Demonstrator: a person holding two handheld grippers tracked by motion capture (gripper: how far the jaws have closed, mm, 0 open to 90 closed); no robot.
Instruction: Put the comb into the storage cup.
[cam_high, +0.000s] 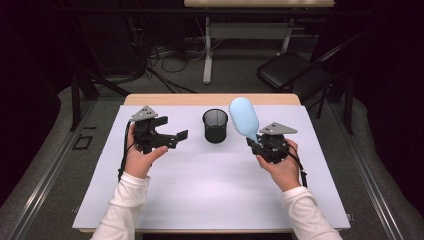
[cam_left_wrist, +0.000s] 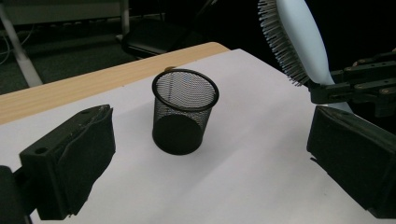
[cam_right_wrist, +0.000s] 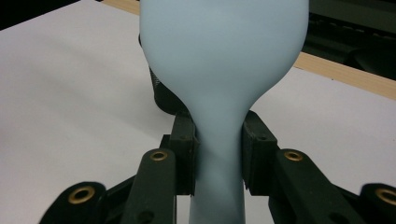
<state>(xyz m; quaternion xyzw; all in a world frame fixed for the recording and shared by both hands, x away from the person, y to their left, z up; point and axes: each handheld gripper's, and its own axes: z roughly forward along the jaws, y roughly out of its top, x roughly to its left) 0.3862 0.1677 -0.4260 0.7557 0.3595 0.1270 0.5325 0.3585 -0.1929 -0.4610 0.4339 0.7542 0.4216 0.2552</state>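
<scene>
Above white table (cam_high: 200, 190), hairbrush (cam_high: 244, 118) handle clamped between right jaws.

The hairbrush (cam_high: 244, 118) was pale blue with light bristles, the mesh cup (cam_high: 215, 125) black, the table (cam_high: 210, 99) light wood under a white sheet (cam_high: 210, 185), both sleeves (cam_high: 122, 202) white.

Dark lab: floor cables (cam_high: 165, 62), folding chair (cam_high: 292, 72), covered table (cam_high: 210, 180).

surface: wooden table (cam_high: 210, 99) | cover: white sheet (cam_high: 200, 185) | on it: mesh cup (cam_high: 215, 126)
</scene>
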